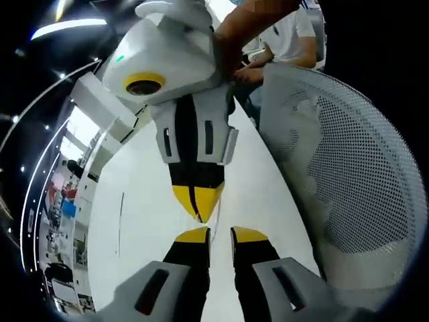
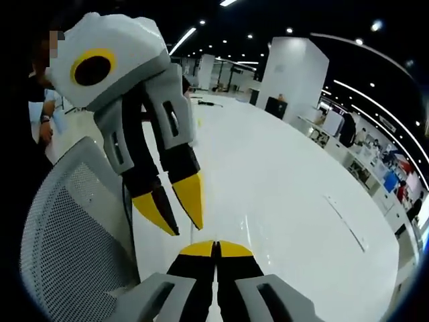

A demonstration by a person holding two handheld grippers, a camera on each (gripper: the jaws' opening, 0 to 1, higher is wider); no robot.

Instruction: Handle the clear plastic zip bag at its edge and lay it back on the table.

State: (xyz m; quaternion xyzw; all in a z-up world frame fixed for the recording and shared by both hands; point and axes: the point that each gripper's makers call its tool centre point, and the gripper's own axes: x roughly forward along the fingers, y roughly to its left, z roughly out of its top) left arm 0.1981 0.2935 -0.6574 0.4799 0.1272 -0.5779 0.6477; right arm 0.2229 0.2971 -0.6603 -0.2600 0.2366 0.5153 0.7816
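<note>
Now L claw (image 1: 220,234) apart, R claw (image 2: 215,248) closed; no legible text.

There are two grippers: the left gripper (image 1: 221,232) and the right gripper (image 2: 215,247), tip to tip above the one white table (image 2: 288,201). Each has two yellow-tipped jaws. One clear plastic zip bag (image 2: 231,225) lies on the table, hard to see. One white mesh chair (image 1: 348,181) stands beside the table.
</note>
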